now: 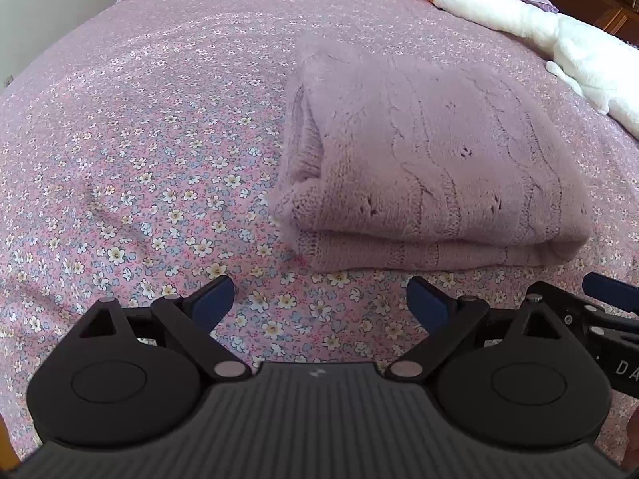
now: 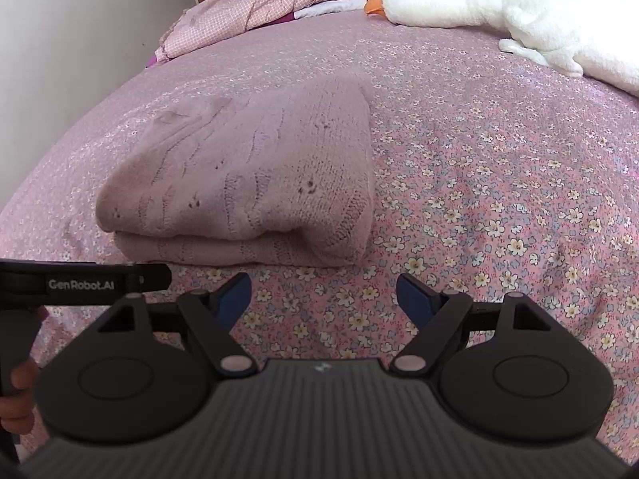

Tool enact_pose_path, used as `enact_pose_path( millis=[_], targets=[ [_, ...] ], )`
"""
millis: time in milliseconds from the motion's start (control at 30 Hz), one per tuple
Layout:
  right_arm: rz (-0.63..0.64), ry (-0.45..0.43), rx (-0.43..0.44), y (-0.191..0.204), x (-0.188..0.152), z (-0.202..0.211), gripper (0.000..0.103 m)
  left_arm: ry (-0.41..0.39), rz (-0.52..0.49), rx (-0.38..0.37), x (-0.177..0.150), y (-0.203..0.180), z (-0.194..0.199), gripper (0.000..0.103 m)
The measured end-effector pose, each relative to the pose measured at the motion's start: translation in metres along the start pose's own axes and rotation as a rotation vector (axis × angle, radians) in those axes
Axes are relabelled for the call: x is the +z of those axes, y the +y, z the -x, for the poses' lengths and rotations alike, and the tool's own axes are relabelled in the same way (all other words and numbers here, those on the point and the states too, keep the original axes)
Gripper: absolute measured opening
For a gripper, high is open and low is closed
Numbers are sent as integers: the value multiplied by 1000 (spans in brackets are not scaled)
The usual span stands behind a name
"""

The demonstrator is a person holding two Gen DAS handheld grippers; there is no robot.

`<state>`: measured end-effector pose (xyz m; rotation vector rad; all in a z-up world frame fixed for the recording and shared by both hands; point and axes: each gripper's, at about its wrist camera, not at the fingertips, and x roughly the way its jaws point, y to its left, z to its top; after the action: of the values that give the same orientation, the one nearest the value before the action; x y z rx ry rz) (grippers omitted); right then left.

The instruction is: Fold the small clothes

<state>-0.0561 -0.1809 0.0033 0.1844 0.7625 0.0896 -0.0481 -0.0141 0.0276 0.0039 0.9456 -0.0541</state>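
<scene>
A pale mauve knitted sweater (image 1: 435,167) lies folded into a thick rectangle on the floral bedspread (image 1: 131,167). In the right wrist view the same sweater (image 2: 247,183) sits ahead and to the left. My left gripper (image 1: 321,299) is open, just short of the sweater's near folded edge, with nothing between its blue-padded fingers. My right gripper (image 2: 323,295) is open too, a little back from the sweater's near right corner, holding nothing. The left gripper's body (image 2: 84,281) shows at the left edge of the right wrist view, gripped by a hand (image 2: 18,395).
A white plush goose (image 2: 519,20) with an orange beak lies across the far right of the bed (image 2: 499,183). A pink checked quilt (image 2: 255,8) is bunched at the head of the bed. A pale wall (image 2: 72,40) runs along the left side.
</scene>
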Motion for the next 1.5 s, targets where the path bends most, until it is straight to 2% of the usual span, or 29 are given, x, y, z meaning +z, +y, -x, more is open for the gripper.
enact_pose_path(
  millis=[300,1500],
  targets=[
    [-5,5,1,1,-1,0,82,4,-33,1,-3,-6,0,97],
    [-7,14,5,1,-2,-4,82,16,-27,1,-4,-4,-1,97]
  ],
)
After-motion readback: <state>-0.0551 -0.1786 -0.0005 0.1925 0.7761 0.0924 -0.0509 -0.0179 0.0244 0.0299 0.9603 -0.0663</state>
